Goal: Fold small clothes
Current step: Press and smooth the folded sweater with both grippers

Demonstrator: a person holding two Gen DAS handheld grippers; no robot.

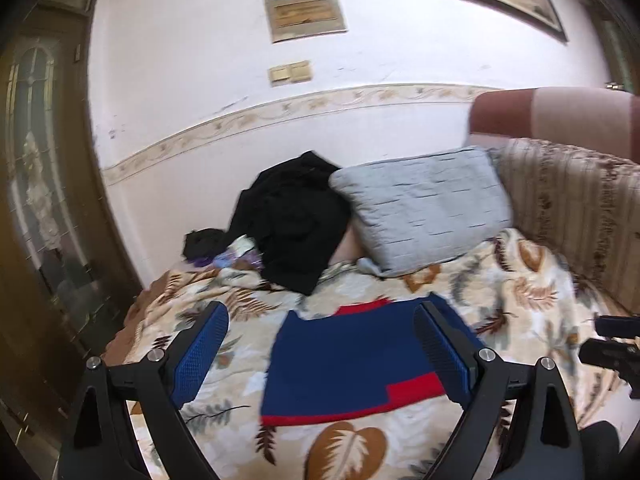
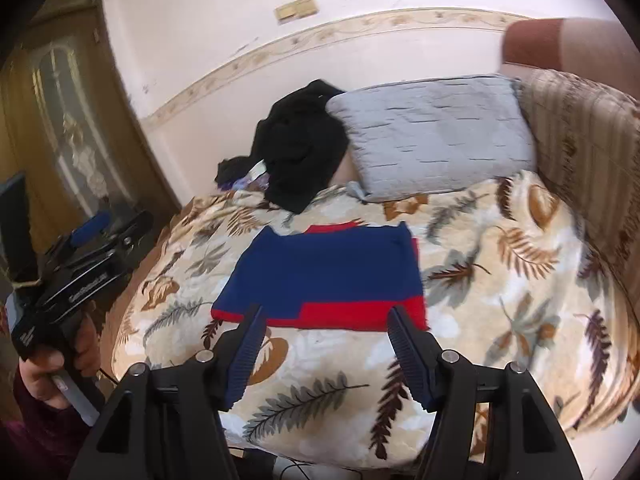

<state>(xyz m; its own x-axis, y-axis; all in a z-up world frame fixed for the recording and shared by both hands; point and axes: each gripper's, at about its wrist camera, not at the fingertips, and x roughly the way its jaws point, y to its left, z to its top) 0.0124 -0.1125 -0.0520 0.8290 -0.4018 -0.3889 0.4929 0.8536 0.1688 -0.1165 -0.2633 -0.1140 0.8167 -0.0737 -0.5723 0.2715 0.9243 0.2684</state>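
Observation:
A small blue garment with red trim (image 1: 344, 364) lies folded flat on the leaf-patterned blanket (image 1: 520, 300); it also shows in the right wrist view (image 2: 328, 276). My left gripper (image 1: 320, 328) is open and empty, held above the garment with its fingers to either side. My right gripper (image 2: 324, 320) is open and empty, just short of the garment's near red hem. The left gripper's body shows at the left of the right wrist view (image 2: 80, 276), held in a hand.
A pile of black clothes (image 2: 300, 140) and a grey cushion (image 2: 436, 136) lie at the far end of the blanket (image 2: 500, 264). A striped sofa back (image 2: 592, 140) runs along the right. A wooden door (image 2: 60, 100) stands at the left, a wall behind.

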